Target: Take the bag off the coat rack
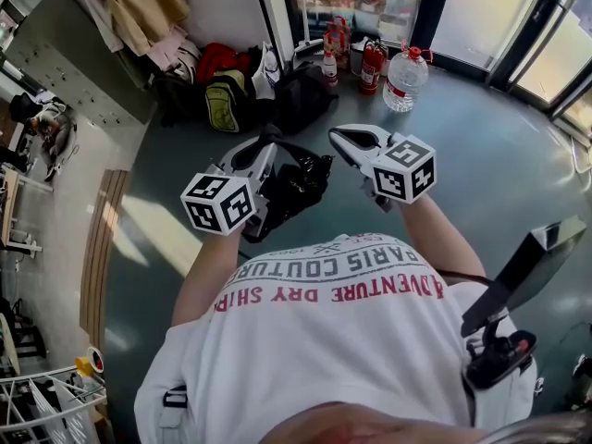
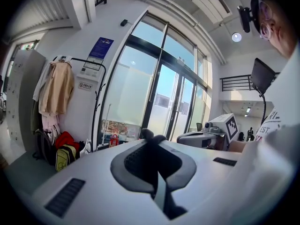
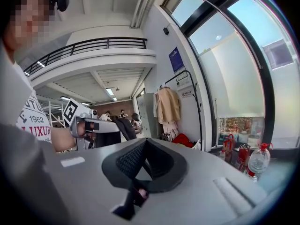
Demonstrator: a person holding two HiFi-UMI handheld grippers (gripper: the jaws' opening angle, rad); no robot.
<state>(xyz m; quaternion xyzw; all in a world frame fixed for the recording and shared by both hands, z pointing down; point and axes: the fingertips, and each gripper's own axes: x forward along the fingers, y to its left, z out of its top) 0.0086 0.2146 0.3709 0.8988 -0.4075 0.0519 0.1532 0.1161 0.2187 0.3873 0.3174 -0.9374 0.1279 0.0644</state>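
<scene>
A black bag (image 1: 298, 189) hangs in front of the person's chest, away from the coat rack. My left gripper (image 1: 267, 140) is shut on its strap. In the left gripper view the dark strap (image 2: 146, 135) sticks out above the closed jaws of that gripper (image 2: 151, 142). My right gripper (image 1: 339, 137) is beside it on the right, shut, with nothing between its pads (image 3: 146, 143). The black coat rack (image 2: 100, 81) stands by the wall with a beige coat (image 2: 56, 89) on it; the right gripper view shows the rack (image 3: 195, 93) too.
Several bags (image 1: 231, 95) lie piled on the floor under the rack. Red fire extinguishers (image 1: 372, 63) and a large water jug (image 1: 404, 80) stand by the glass doors (image 2: 159, 93). Grey lockers (image 1: 65, 63) line the left wall. A phone mount (image 1: 523, 271) juts out at the person's right.
</scene>
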